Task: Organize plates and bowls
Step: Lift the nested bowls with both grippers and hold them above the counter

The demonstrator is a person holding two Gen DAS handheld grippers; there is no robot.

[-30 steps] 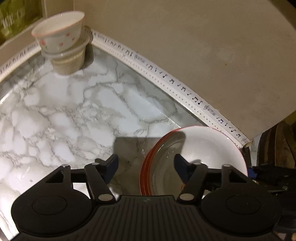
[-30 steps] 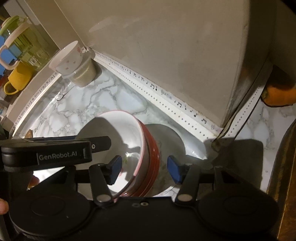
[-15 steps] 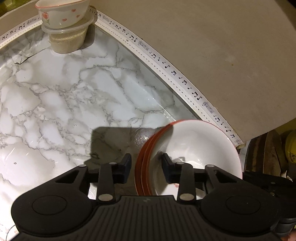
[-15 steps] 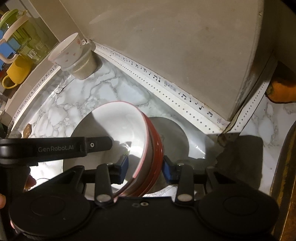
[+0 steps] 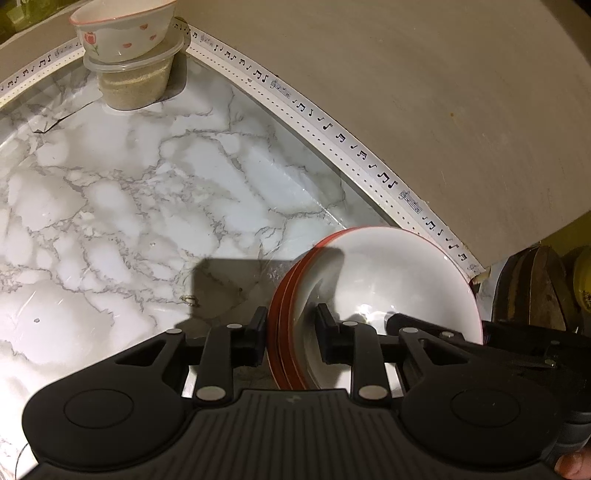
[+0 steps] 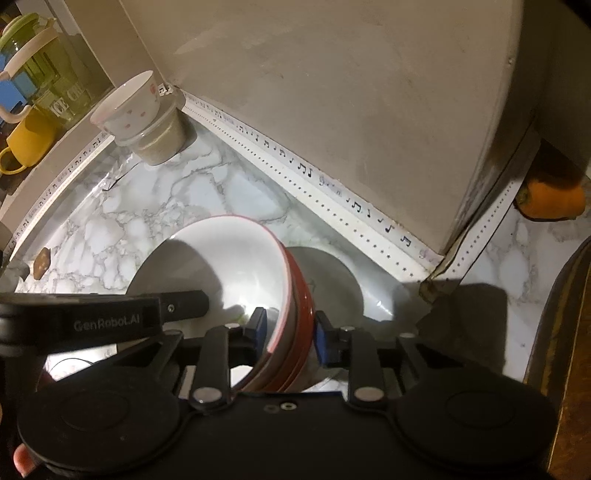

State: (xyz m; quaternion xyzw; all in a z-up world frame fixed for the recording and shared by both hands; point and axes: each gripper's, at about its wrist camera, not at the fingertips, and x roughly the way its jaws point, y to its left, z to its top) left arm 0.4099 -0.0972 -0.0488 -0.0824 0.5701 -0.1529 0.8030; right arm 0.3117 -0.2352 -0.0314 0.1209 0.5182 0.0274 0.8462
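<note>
A stack of red bowls with white insides (image 5: 388, 280) (image 6: 229, 266) sits on the marble counter (image 5: 147, 203) near the wall. My left gripper (image 5: 291, 338) straddles the stack's left rims, one finger outside and one inside. Its jaws are closing and the pads touch the rims. My right gripper (image 6: 290, 332) straddles the opposite rims the same way, jaws also closing with pads against the stack. The left gripper's black body (image 6: 107, 321) crosses the right wrist view. A small flowered bowl (image 5: 125, 33) (image 6: 129, 107) rests on a lidded plastic tub (image 5: 136, 85) in the far corner.
A wall with music-note tape (image 5: 369, 158) runs close behind the stack. A yellow mug (image 6: 26, 140) and a green pitcher (image 6: 33, 55) stand on a ledge at the left. An orange fruit (image 6: 550, 199) lies at the right. A dark wooden piece (image 5: 532, 288) borders the counter's right side.
Both grippers' jaws have narrowed from wide apart onto the bowl stack's rims. The left wrist view has shifted a little, bringing the corner tub higher in frame.
</note>
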